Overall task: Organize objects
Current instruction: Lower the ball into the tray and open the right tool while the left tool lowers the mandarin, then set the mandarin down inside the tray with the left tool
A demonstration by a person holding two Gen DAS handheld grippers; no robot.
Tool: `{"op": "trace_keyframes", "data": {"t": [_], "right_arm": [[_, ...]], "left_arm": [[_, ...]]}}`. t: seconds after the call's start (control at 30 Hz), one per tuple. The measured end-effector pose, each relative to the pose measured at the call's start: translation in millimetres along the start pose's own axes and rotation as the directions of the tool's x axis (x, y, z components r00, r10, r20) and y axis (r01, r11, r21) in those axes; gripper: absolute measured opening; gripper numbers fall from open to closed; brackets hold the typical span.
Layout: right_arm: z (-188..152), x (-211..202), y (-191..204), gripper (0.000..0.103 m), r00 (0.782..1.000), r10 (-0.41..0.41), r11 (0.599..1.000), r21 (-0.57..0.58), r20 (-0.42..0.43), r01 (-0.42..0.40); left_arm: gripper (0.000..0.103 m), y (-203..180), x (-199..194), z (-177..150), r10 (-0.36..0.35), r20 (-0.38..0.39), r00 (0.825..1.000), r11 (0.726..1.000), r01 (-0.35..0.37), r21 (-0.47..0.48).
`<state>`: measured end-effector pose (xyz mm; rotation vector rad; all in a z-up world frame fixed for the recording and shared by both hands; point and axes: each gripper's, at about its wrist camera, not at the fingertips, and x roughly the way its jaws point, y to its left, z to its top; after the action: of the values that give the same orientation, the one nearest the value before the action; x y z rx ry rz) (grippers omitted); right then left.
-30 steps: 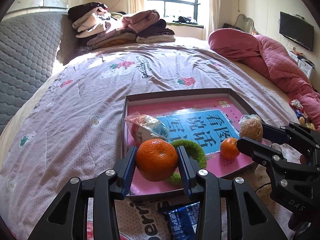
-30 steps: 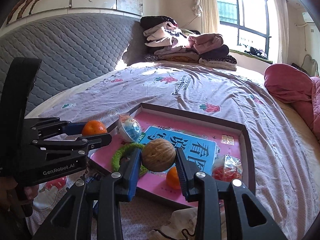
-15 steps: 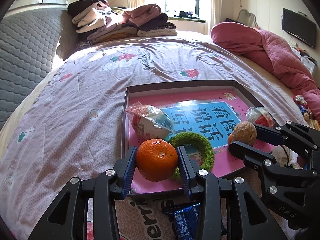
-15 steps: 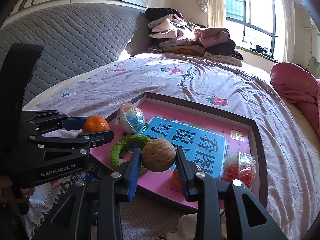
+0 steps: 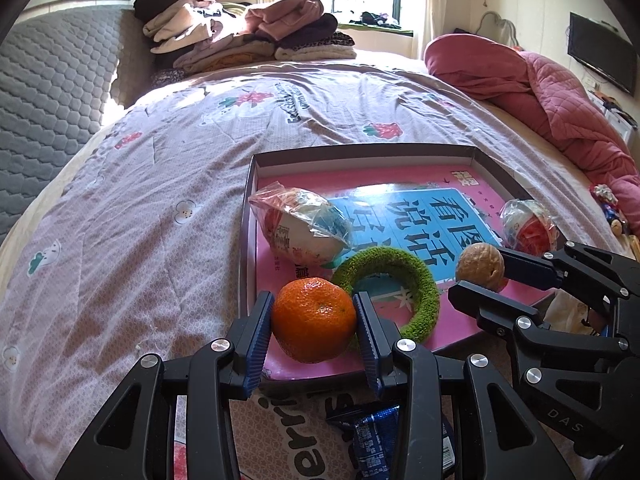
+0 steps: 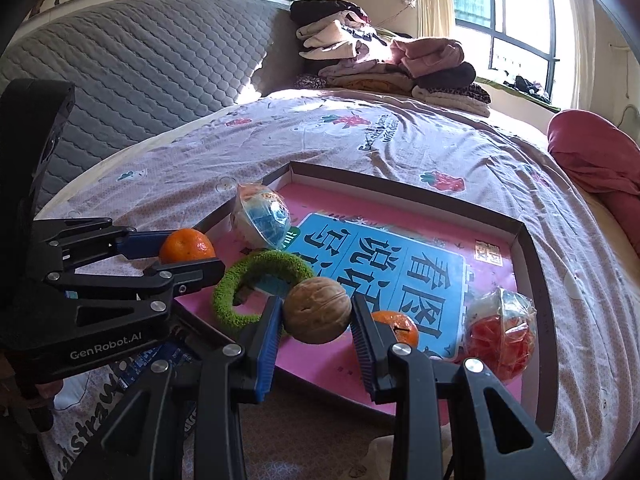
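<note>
Bed (image 5: 160, 208), both claws nearer tray (image 5: 360, 152)

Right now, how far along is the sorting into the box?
Already in the box: green ring, two wrapped balls, one orange. In hand: left gripper holds an orange, right gripper a walnut. Left: the blue packet outside.

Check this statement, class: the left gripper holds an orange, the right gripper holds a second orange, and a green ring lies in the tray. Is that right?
One detail is wrong. The right gripper holds a walnut, not an orange, as the right wrist view shows. The left gripper does hold an orange, and the green ring lies in the tray.
</note>
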<state>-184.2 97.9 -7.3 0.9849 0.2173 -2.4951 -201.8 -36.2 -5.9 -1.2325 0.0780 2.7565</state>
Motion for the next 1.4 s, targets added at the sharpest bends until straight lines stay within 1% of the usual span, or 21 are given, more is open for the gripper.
{"op": "trace_keyframes", "data": {"t": [0.17,0.33,0.8,0.97,1.03,1.1,1.2,1.4], "right_arm": [[-1.4,2.2,-0.8,0.035,1.0,0.019,1.0,0.014,-0.008,-0.019],[-4.3,7.5,-1.4,0.035,0.999,0.025,1.0,0.019,-0.038,-0.024],[-5.6,8.5,-5.4,0.035,0.999,0.032,0.998,0.049,-0.043,-0.03],[-5.3,8.2,-4.7,0.035,0.998,0.032,0.999,0.04,-0.049,-0.03],[-4.1,8.0,-4.3,0.035,0.998,0.044,0.999,0.032,-0.055,-0.042],[-2.2,8.6,-2.4,0.035,0.996,0.057,0.998,0.01,-0.068,-0.056],[0.0,8.6,0.8,0.035,0.995,0.051,0.998,-0.023,-0.084,-0.053],[-0.3,9.9,-5.1,0.035,0.993,0.069,0.997,0.026,-0.096,-0.067]], "left_arm": [[0.041,0.1,3.5,-1.8,-0.003,-0.012,1.0,1.0,0.003,-0.003],[0.041,-1.1,6.0,-4.7,-0.004,-0.02,1.0,1.0,0.004,-0.001],[0.042,-1.6,8.2,-6.1,-0.01,-0.026,1.0,1.0,0.01,0.001],[0.042,-1.8,7.8,-6.1,-0.011,-0.029,1.0,1.0,0.011,0.003],[0.042,-1.2,7.3,-5.9,-0.012,-0.031,0.999,1.0,0.012,0.003],[0.042,-1.7,8.0,-6.1,-0.015,-0.036,0.999,1.0,0.015,0.007],[0.042,-1.5,7.9,-5.9,-0.016,-0.038,0.999,1.0,0.016,0.009],[0.042,-1.2,8.1,-5.6,-0.013,-0.04,0.999,1.0,0.014,0.007]]}}
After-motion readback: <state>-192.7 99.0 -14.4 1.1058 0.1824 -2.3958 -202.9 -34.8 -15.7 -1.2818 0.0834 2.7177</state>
